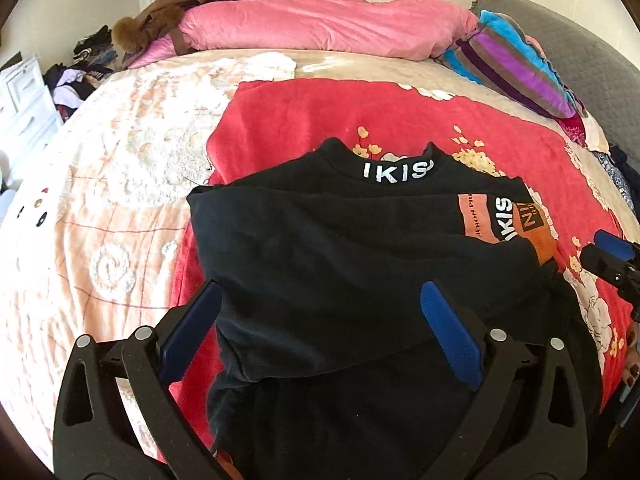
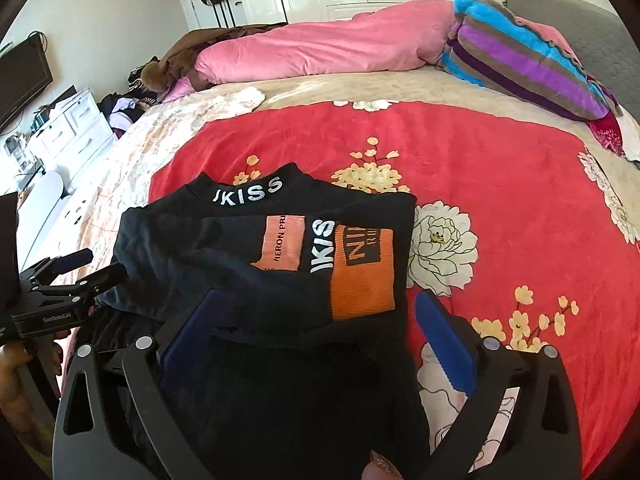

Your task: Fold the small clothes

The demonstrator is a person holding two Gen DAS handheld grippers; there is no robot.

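A small black sweatshirt (image 1: 340, 248) with white lettering on the collar lies on the red flowered blanket (image 1: 320, 116), a sleeve with orange patches (image 2: 362, 276) folded across its chest. My left gripper (image 1: 320, 320) is open, its blue pads straddling the shirt's lower left part. My right gripper (image 2: 316, 328) is open over the shirt's lower right edge, below the orange cuff. The shirt (image 2: 240, 280) shows in both views. Each gripper shows at the edge of the other's view: the right one (image 1: 608, 256), the left one (image 2: 96, 268).
A pink quilt (image 1: 320, 28) and a striped blanket (image 1: 516, 60) lie at the far side of the bed. A grey headboard (image 1: 580, 52) is at the right. White drawers (image 2: 76, 124) and a clothes pile (image 1: 76, 76) stand at the left.
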